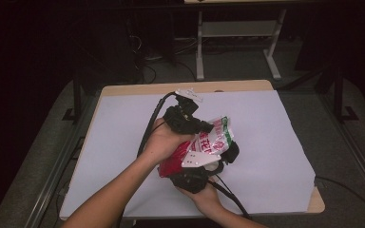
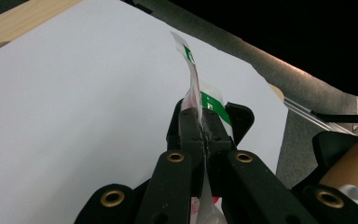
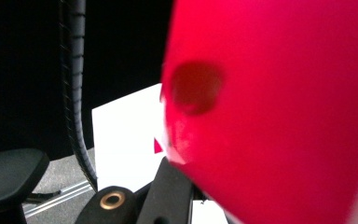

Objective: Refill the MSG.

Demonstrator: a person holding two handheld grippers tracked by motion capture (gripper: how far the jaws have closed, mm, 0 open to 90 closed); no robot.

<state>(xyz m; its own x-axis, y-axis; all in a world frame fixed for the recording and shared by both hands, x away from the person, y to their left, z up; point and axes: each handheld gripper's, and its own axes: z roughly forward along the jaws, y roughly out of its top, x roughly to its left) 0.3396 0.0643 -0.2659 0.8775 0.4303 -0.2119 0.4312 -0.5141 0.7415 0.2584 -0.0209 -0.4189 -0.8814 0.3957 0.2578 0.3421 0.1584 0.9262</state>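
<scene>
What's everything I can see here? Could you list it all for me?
Packet: one, red, white and green, held up above the middle of the table between both grippers.
Paper sheet: one, white, covering most of the tabletop.
Table: one, light wood, in the centre.
Frame: one, white metal, on the floor behind the table.
Left gripper: one, black, shut on the packet's top edge.
Right gripper: one, black, under the packet's red end.
Forearms: two, entering from the bottom.
</scene>
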